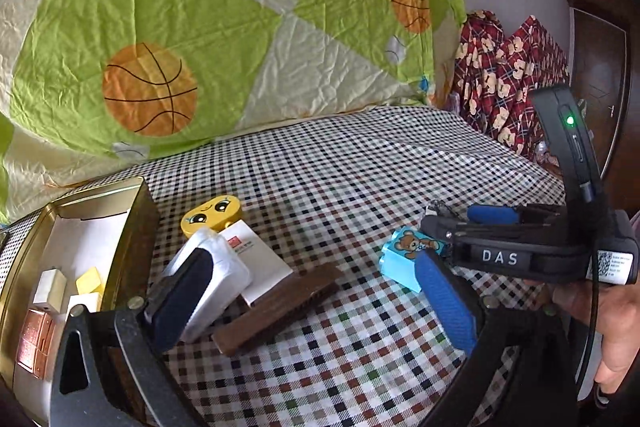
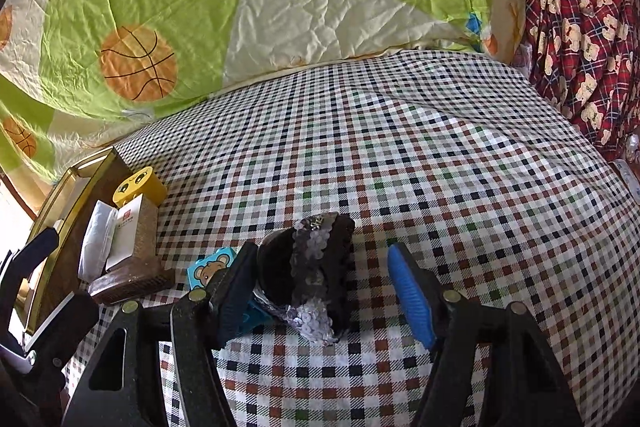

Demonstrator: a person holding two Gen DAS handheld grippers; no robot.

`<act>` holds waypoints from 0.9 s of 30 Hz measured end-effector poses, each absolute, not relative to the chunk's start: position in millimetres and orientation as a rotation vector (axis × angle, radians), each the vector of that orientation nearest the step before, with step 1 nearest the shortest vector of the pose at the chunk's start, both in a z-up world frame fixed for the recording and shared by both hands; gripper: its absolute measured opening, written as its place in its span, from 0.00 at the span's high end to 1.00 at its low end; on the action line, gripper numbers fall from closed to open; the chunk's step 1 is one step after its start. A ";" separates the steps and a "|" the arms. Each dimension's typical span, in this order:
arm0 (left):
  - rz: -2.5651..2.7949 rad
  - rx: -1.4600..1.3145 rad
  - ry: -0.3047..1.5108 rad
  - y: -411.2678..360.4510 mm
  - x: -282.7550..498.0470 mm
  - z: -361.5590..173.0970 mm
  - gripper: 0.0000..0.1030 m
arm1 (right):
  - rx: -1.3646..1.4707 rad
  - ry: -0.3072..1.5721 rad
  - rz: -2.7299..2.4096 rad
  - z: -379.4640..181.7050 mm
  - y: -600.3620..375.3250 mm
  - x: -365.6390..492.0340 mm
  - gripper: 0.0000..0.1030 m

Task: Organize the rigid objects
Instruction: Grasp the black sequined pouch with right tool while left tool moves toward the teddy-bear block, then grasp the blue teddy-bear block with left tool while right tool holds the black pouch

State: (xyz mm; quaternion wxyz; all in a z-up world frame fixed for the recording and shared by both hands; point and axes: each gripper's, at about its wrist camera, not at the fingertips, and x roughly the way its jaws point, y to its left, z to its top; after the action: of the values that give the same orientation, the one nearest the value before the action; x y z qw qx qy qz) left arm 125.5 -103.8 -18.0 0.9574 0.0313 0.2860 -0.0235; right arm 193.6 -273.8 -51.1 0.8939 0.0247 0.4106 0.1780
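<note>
In the right wrist view a black sequinned hair clip (image 2: 316,275) lies on the checked cloth between the fingers of my right gripper (image 2: 320,249). It leans on the left finger, and a gap separates it from the blue right pad (image 2: 412,303), so that gripper is open. A light-blue bear block (image 2: 208,269) sits just left of it. My left gripper (image 1: 312,259) stands wide open over a brown bar (image 1: 280,303). Its left pad (image 1: 180,303) rests by a silver-white packet (image 1: 216,275). The right gripper (image 1: 444,231) shows at the bear block (image 1: 404,259).
A gold tin (image 1: 132,195) at the left holds several small blocks. Beside it stand a yellow face block (image 1: 212,213) and a white box (image 1: 260,259). A green basketball quilt (image 1: 200,27) banks up behind, with red bear-print fabric (image 1: 504,75) at the right. A hand (image 1: 600,327) holds the right gripper.
</note>
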 end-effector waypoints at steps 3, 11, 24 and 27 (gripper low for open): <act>-0.049 0.070 0.594 -108.5 128.9 -21.8 0.01 | 0.014 0.875 0.371 -54.5 -268.5 196.2 0.34; -0.090 0.113 0.619 -122.3 134.2 -27.6 0.01 | -0.032 0.913 0.410 -59.8 -261.3 202.6 0.53; -0.166 0.113 0.694 -143.5 151.9 -35.0 0.01 | 0.056 0.904 0.326 -58.9 -295.2 208.5 0.55; -0.188 0.111 0.720 -149.9 158.9 -37.9 0.01 | 0.088 0.905 0.309 -59.7 -301.0 209.3 0.55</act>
State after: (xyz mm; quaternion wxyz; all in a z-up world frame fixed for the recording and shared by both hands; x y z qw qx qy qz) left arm 158.9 -149.9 -37.9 0.9300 0.0544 0.3518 -0.0916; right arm 209.3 -301.0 -59.7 0.8869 0.0422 0.4352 0.1488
